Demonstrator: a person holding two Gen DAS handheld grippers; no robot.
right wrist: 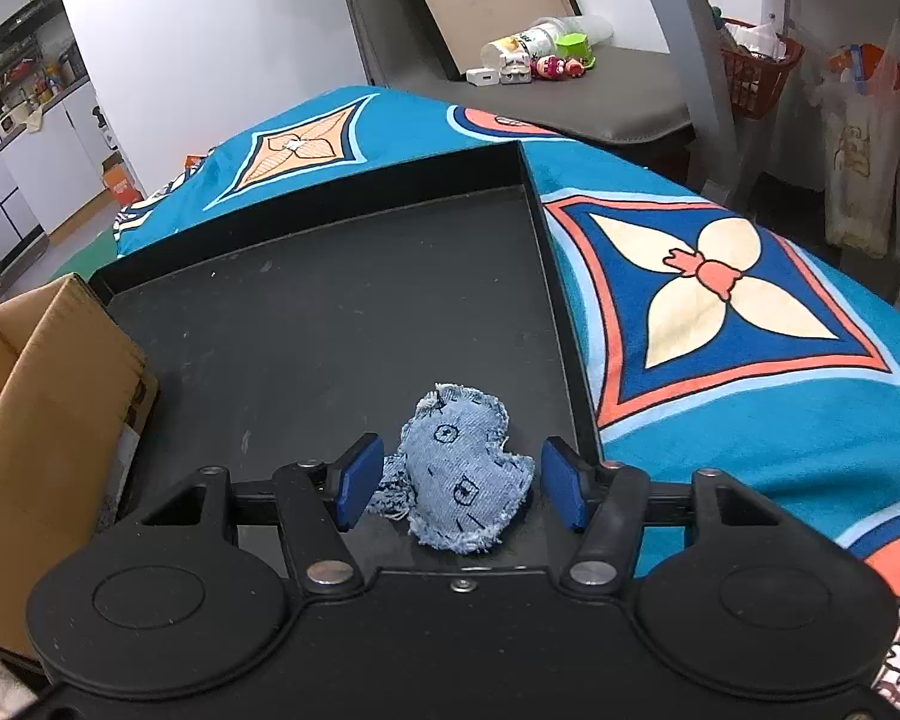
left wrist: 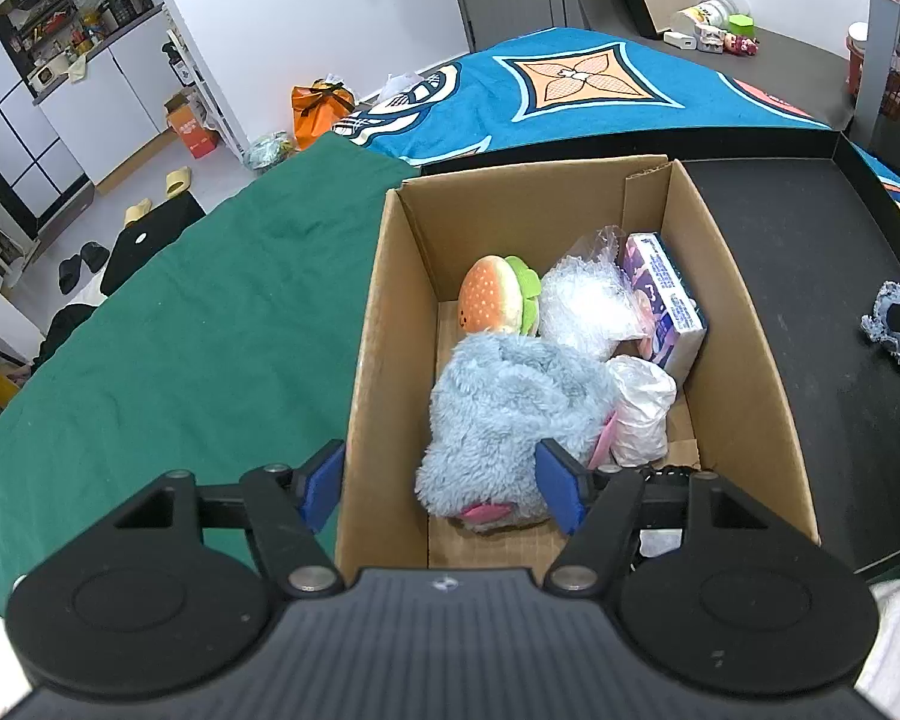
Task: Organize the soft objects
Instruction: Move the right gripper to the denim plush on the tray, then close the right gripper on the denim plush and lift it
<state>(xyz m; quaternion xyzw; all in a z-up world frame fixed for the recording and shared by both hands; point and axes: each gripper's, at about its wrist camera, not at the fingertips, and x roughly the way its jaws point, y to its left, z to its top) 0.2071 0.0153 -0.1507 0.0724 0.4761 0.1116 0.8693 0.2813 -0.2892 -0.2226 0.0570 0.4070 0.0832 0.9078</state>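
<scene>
My right gripper (right wrist: 459, 489) brackets the denim heart (right wrist: 459, 480) on the black tray (right wrist: 330, 312), pads not yet pressing, my left gripper (left wrist: 444, 489) open over the box (left wrist: 378, 324); a shallow pinch may catch only fraying edge and slip

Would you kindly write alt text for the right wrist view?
The right tongs straddle a frayed denim heart cushion lying on a black tray, pads not yet pressing it. A cardboard box stands to the left; a blue patterned blanket lies right.
</scene>
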